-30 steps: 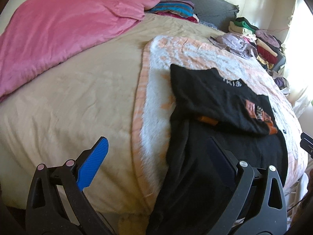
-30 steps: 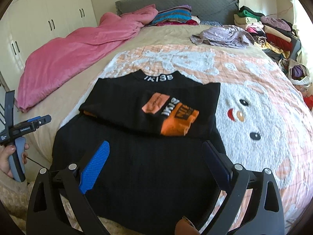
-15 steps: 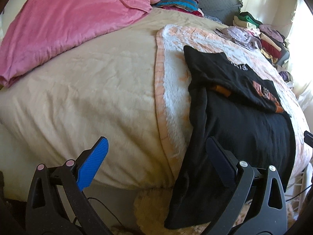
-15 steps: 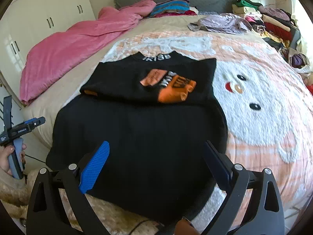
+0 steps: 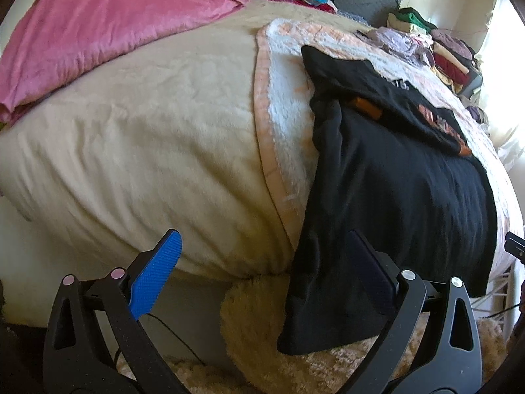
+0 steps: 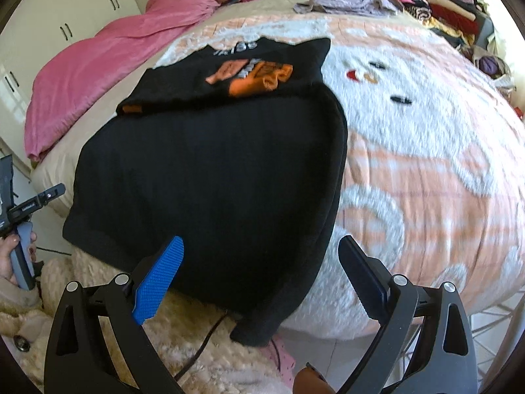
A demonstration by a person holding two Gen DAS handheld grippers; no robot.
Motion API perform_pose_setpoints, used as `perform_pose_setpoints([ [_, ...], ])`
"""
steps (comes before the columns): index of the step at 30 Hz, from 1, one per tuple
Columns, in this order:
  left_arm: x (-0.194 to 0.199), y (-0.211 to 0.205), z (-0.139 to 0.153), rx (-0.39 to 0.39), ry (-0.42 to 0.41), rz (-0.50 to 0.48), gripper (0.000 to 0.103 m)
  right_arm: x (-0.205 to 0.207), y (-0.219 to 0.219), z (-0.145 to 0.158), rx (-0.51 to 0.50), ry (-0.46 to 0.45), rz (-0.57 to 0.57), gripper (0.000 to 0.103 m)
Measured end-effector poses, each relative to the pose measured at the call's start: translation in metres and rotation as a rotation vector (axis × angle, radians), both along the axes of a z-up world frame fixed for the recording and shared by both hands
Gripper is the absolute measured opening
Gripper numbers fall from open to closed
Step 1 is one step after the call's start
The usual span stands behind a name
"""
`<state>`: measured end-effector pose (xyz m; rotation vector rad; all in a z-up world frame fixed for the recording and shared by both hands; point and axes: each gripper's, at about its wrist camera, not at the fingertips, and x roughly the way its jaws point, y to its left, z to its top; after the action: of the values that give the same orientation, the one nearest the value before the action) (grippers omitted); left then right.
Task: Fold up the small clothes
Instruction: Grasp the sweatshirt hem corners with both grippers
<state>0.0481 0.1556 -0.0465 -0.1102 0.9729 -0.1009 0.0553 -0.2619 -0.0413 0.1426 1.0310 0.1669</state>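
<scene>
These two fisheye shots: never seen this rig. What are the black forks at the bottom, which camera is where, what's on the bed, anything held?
There is no robot here. A person holds a handheld two-finger tool in each hand, and each tool carries a fisheye camera looking along its fingers. The forks are those fingers: the left tool in one picture, the right tool in the other. In the right view you also see the left tool off to the side, gripped by the person's hand.

On the bed, over a peach and white fleece blanket, lies a black shirt, its top part with the orange print folded down and its hem hanging over the bed edge. A pink blanket and stacks of clothes sit further back.

Both tools are open and hold nothing.
</scene>
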Motion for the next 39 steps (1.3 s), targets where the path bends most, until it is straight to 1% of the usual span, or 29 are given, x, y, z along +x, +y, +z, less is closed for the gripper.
perform_pose_setpoints([
  [2, -0.003, -0.001, -0.003, 0.001, 0.012, -0.002, 0.093, -0.004, 0.001, -0.006, 0.003, 0.018, 0.005, 0.094],
  [5, -0.008, 0.0, -0.007, -0.022, 0.022, -0.005, 0.093, -0.009, 0.002, -0.016, 0.013, 0.048, 0.007, 0.094],
  [9, -0.015, 0.003, -0.013, -0.023, 0.037, 0.008, 0.093, -0.014, 0.006, -0.03, 0.029, 0.091, 0.011, 0.094],
  [14, -0.022, 0.002, -0.014, -0.015, 0.048, 0.002, 0.093, -0.014, 0.009, -0.046, 0.037, 0.14, 0.012, 0.093],
  [16, -0.024, 0.003, -0.016, -0.012, 0.057, 0.001, 0.093, -0.013, 0.008, -0.049, 0.049, 0.153, 0.011, 0.09],
  [20, -0.025, 0.002, -0.019, -0.025, 0.077, -0.008, 0.093, -0.012, 0.009, -0.059, 0.074, 0.191, 0.005, 0.09],
  [21, -0.025, 0.001, -0.02, -0.03, 0.083, -0.015, 0.093, -0.011, 0.01, -0.061, 0.077, 0.2, 0.006, 0.085],
  [22, -0.025, 0.0, -0.021, -0.037, 0.087, -0.02, 0.093, -0.011, 0.011, -0.062, 0.076, 0.205, 0.007, 0.085],
  [23, -0.025, 0.0, -0.022, -0.047, 0.092, -0.025, 0.093, -0.011, 0.011, -0.064, 0.072, 0.207, 0.007, 0.081],
  [25, -0.025, 0.0, -0.024, -0.072, 0.104, -0.036, 0.093, -0.01, 0.01, -0.065, 0.062, 0.216, -0.004, 0.072],
  [26, -0.025, -0.001, -0.024, -0.075, 0.107, -0.04, 0.093, -0.01, 0.009, -0.066, 0.067, 0.217, -0.009, 0.07],
  [28, -0.025, -0.004, -0.025, -0.076, 0.115, -0.052, 0.091, -0.011, 0.007, -0.067, 0.074, 0.221, -0.007, 0.057],
  [29, -0.025, -0.005, -0.025, -0.077, 0.118, -0.058, 0.088, -0.012, 0.006, -0.068, 0.072, 0.221, -0.005, 0.053],
  [30, -0.024, -0.006, -0.026, -0.085, 0.123, -0.067, 0.086, -0.013, 0.006, -0.069, 0.063, 0.221, -0.002, 0.046],
  [31, -0.024, -0.007, -0.026, -0.096, 0.128, -0.073, 0.082, -0.013, 0.006, -0.069, 0.053, 0.217, 0.001, 0.038],
  [32, -0.022, -0.009, -0.026, -0.108, 0.131, -0.078, 0.077, -0.014, 0.005, -0.069, 0.047, 0.214, 0.003, 0.031],
  [33, -0.022, -0.01, -0.026, -0.124, 0.136, -0.086, 0.073, -0.015, 0.004, -0.067, 0.044, 0.207, 0.003, 0.02],
  [34, -0.021, -0.011, -0.026, -0.135, 0.143, -0.092, 0.062, -0.016, 0.003, -0.065, 0.046, 0.202, 0.001, 0.017],
  [35, -0.02, -0.012, -0.027, -0.143, 0.152, -0.096, 0.053, -0.018, 0.002, -0.062, 0.055, 0.196, 0.007, 0.017],
  [37, -0.017, -0.013, -0.031, -0.159, 0.171, -0.102, 0.048, -0.019, 0.003, -0.055, 0.069, 0.18, 0.023, 0.015],
  [39, -0.015, -0.014, -0.035, -0.176, 0.193, -0.11, 0.042, -0.022, 0.004, -0.042, 0.095, 0.144, 0.049, 0.015],
])
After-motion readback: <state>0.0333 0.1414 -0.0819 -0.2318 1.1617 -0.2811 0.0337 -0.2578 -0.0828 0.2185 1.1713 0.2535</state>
